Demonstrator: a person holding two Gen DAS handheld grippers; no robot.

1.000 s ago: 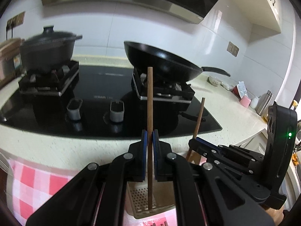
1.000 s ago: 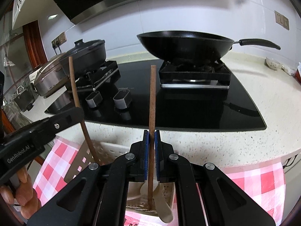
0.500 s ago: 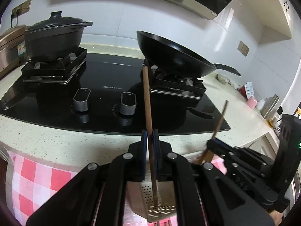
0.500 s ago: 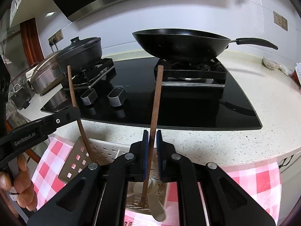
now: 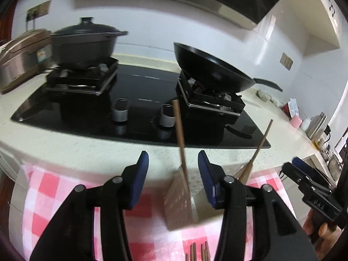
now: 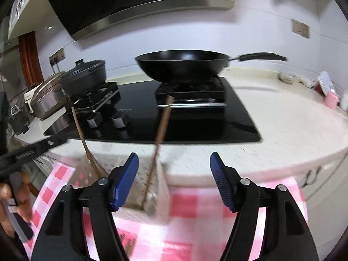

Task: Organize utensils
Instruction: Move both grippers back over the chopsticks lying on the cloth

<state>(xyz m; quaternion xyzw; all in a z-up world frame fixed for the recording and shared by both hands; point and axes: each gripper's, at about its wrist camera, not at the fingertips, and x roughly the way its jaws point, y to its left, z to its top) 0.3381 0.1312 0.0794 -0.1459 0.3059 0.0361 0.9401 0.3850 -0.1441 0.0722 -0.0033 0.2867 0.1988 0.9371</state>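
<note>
The pale desk (image 5: 65,152) fills the middle of both views, with a black hob (image 5: 139,100) set into it and a red-and-white checked cloth (image 5: 50,195) hanging over its near edge at the bottom. A hood (image 6: 139,6) runs across the top. On the hob, a lidded pot (image 5: 84,43) sits at the upper left and a black wok (image 6: 182,65) at centre right, handle pointing right. At the lower centre, a pale perforated holder (image 6: 156,187) stands on the cloth. Two wooden-handled utensils stand in it: a slotted spatula (image 5: 180,134), leaning slightly left, and a spoon (image 6: 161,130), leaning right. The left tool (image 5: 173,178) sits low in its view, its blue pads parted on either side of the spatula handle without touching it; its jaws have just been opening. The right tool (image 6: 174,182) stands wider, jaws also just opened, and the spoon handle rises near its left pad, apparently free of it. A hand (image 6: 15,200) shows at the lower left of the right view. A few chopstick ends (image 5: 198,250) lie on the cloth at the bottom edge.
</note>
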